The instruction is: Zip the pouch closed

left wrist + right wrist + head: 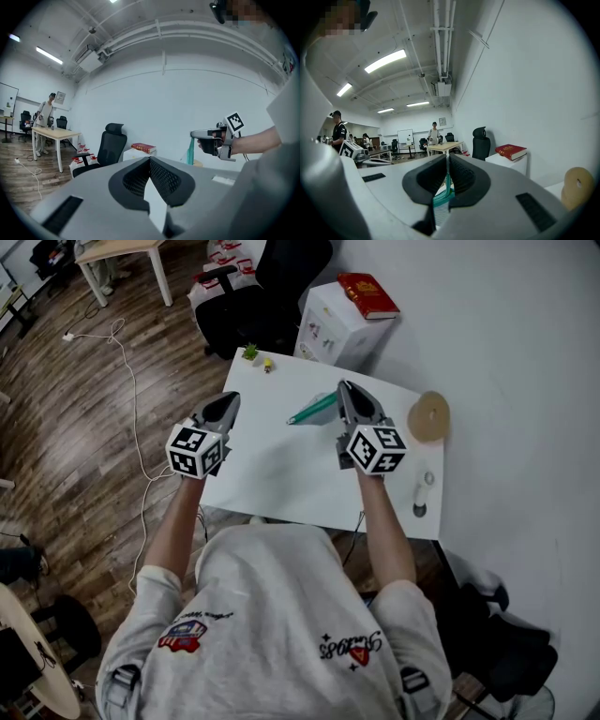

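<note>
In the head view a teal pouch (314,410) hangs above the white table (281,479), and my right gripper (343,390) is shut on its end. The right gripper view shows the teal fabric (442,196) pinched between the closed jaws of my right gripper (447,160). My left gripper (231,400) is held up to the left of the pouch, apart from it, shut and empty. From the left gripper view, my left gripper (150,160) has its jaws together, and beyond them the pouch (190,151) dangles from the right gripper (194,135).
A tan tape roll (429,416) and a small black-and-white item (423,494) lie on the table's right side. Two small toys (257,356) sit at its far corner. Behind stand a white box with a red book (367,294) and a black chair (272,287).
</note>
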A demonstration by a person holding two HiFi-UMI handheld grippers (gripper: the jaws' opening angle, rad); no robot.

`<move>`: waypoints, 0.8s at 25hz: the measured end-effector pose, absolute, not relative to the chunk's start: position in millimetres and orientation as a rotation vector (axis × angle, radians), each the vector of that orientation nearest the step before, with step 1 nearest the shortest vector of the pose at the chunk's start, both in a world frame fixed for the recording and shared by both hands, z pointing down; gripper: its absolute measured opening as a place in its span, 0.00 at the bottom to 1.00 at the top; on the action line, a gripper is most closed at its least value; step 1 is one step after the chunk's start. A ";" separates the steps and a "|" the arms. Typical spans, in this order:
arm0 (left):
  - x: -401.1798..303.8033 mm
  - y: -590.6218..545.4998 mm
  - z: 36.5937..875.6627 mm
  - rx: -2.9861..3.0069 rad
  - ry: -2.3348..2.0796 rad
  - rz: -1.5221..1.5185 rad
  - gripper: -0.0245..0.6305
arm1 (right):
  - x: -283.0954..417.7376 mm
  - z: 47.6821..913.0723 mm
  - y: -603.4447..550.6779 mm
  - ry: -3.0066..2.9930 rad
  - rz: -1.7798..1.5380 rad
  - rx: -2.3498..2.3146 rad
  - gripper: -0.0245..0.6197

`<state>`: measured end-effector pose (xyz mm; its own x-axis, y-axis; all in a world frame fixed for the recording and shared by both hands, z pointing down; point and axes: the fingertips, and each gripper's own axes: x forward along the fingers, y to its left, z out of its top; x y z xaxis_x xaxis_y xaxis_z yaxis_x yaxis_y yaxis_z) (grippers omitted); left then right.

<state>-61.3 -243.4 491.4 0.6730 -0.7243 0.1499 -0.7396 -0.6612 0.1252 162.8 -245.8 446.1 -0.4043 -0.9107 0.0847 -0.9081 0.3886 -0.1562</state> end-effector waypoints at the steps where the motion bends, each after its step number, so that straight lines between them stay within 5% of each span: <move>1: -60.5 -241.8 491.4 2.711 -1.194 0.123 0.04 | 161.7 445.2 -244.6 2.612 -0.271 -1.704 0.07; 20: -46.5 -231.5 498.9 2.726 -1.148 0.145 0.04 | 163.3 444.4 -236.7 2.657 -0.226 -1.715 0.07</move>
